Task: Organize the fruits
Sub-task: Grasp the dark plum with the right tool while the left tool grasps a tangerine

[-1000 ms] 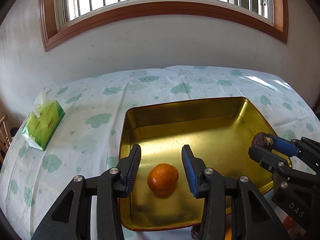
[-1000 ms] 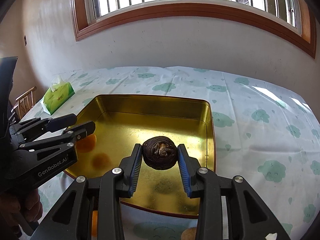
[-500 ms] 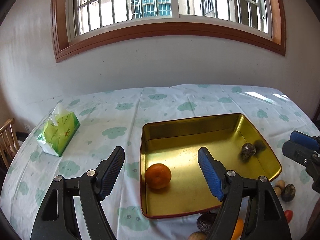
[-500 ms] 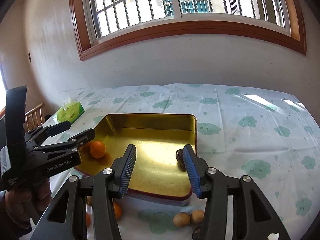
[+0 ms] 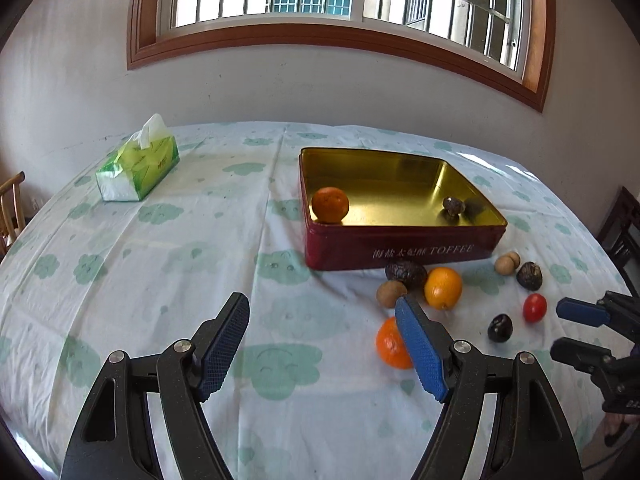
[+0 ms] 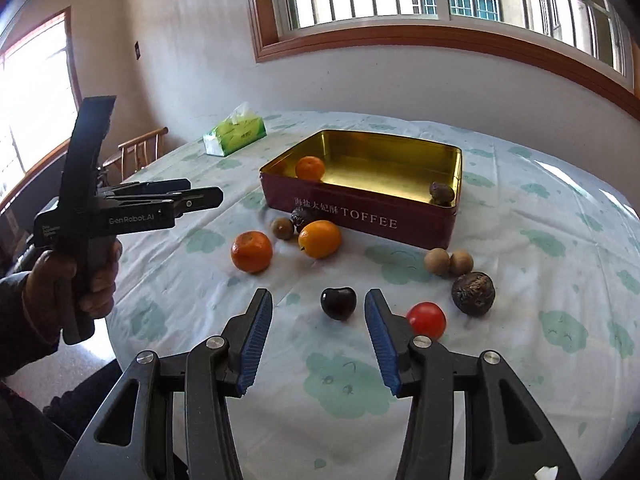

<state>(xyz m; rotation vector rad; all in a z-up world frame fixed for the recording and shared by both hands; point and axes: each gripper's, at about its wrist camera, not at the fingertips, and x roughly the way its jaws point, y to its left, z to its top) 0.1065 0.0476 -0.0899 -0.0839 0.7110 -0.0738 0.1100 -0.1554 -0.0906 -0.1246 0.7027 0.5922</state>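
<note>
Left gripper [image 5: 322, 332] half hides mandarin [image 5: 390, 346].

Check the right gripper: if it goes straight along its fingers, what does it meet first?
Most likely the dark cherry: it lies on the cloth just ahead of the open right gripper, centred between the fingertips. The tomato sits off to the right of that line. Depth is hard to judge in the fisheye view.

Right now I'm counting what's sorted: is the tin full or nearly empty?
Nearly empty. The tin holds only a mandarin and one dark wrinkled fruit; most of its gold floor is bare.
</note>
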